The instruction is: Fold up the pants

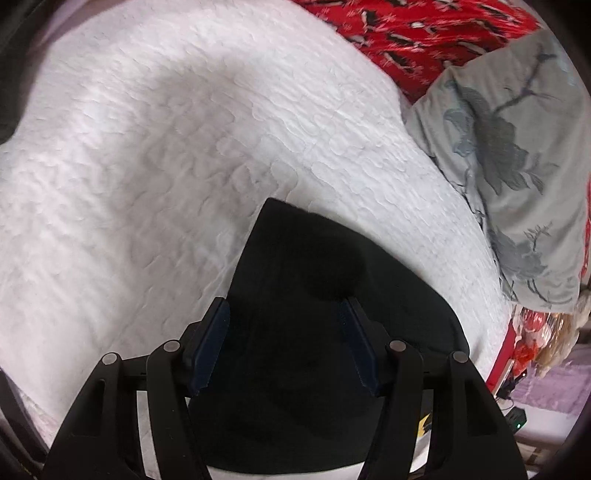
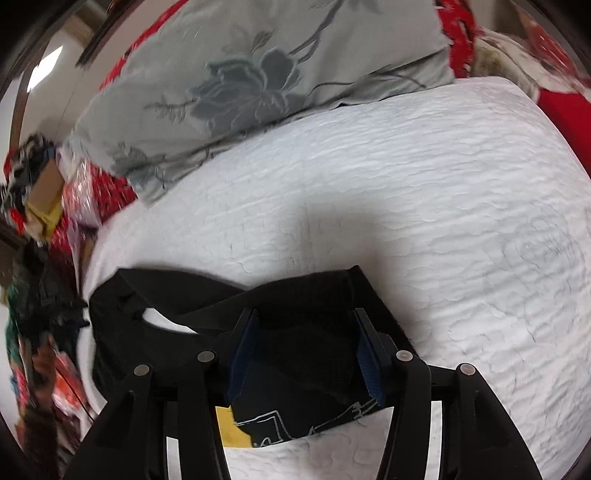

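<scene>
left wrist view: left gripper (image 1: 284, 306), jaws apart and released, poised over the black pants (image 1: 314, 350), which lie in a folded heap on the near part of the white quilted bedspread (image 1: 147, 147). right wrist view: right gripper (image 2: 304, 319), jaws likewise spread, pads clear of the pants (image 2: 295, 295) beneath; a printed edge shows nearest. beyond, a grey floral pillow (image 2: 240, 85) at the bed's far end; red patterned fabric (image 1: 424, 33) behind it.
</scene>
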Tool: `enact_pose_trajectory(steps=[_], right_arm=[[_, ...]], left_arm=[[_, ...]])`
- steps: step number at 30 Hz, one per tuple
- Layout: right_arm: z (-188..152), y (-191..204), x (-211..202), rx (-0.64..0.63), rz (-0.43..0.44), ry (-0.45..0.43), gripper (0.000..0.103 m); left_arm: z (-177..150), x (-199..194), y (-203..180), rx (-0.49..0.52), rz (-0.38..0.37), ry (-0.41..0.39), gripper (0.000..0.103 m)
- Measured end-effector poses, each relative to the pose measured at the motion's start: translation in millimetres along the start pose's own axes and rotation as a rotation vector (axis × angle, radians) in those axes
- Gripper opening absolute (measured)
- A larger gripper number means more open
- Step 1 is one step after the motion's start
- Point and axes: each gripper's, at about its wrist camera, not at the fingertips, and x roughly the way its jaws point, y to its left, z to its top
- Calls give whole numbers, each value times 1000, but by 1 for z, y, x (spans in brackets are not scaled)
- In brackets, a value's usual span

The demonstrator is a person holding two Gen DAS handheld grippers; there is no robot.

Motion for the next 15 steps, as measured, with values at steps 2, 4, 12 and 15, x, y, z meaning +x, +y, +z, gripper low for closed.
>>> enact_pose_trajectory(steps=[2,4,12,15], right_arm=[[2,3,6,-27,-29,6,42],[6,5,12,-48,-53,21,19],[20,16,12,-82,-98,2,4],[21,21,10,-90,-96,11,4]], left_arm=[[6,7,-4,-5,-4,4,61],[10,9,-6,-13,2,-4,61],[11,-6,-11,-6,-1,-43,14],[10,-15,-7,-22,12,-70,14]])
